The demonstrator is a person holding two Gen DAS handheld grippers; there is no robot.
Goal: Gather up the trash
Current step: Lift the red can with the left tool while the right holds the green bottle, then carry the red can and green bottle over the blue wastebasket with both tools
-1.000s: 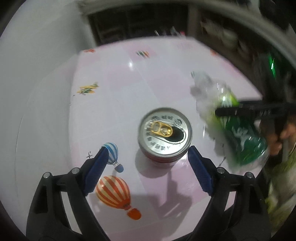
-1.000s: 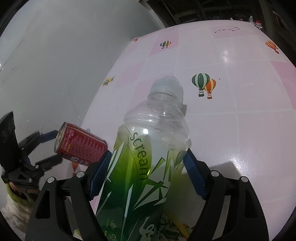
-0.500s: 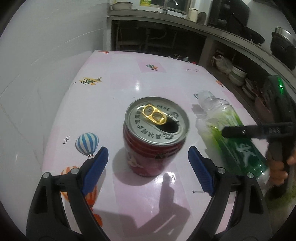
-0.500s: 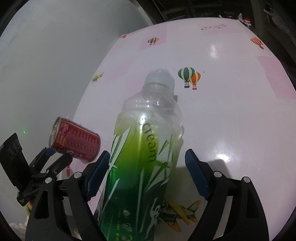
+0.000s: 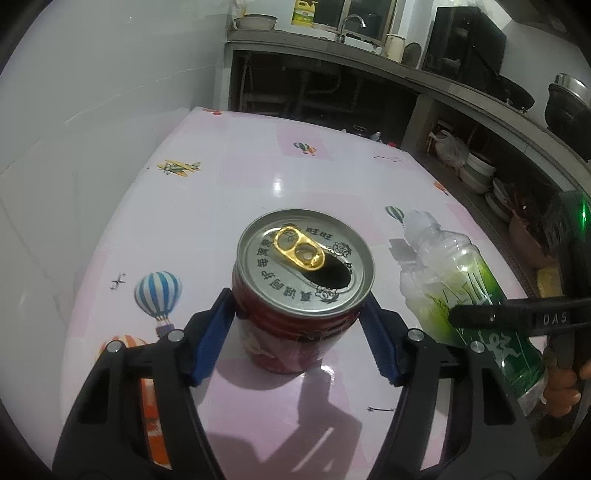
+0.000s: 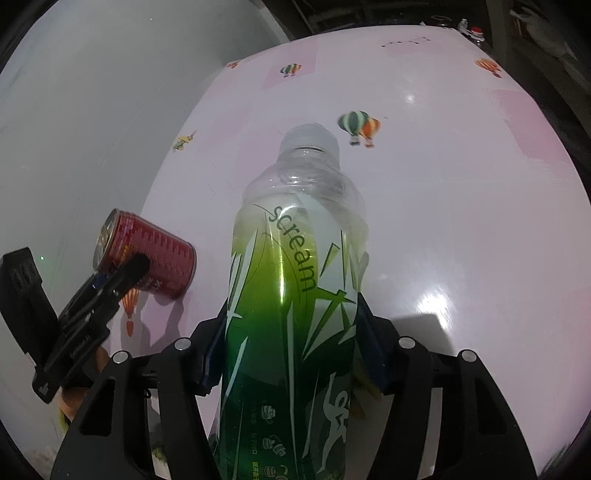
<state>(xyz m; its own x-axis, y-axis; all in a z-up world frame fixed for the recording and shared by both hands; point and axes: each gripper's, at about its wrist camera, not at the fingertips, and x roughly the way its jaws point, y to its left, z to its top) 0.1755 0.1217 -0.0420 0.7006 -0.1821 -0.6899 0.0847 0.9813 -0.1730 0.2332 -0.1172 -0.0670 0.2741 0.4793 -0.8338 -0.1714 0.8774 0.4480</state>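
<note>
Left wrist view: left tool (image 5: 299, 328) closing around red can (image 5: 295, 314) standing on worktop (image 5: 221, 184) | right tool (image 6: 291, 354) closing around green bottle (image 6: 291, 295) | nothing binned yet, no bin visible

I am in a kitchen: a sink tap (image 5: 352, 20), stacked bowls (image 5: 478, 171) and big pots (image 5: 565, 101) sit around my table (image 5: 258, 177).

Left claw (image 5: 299, 328) closing on can (image 5: 295, 295), right claw (image 6: 291, 343) closing on bottle (image 6: 295, 295)
</note>
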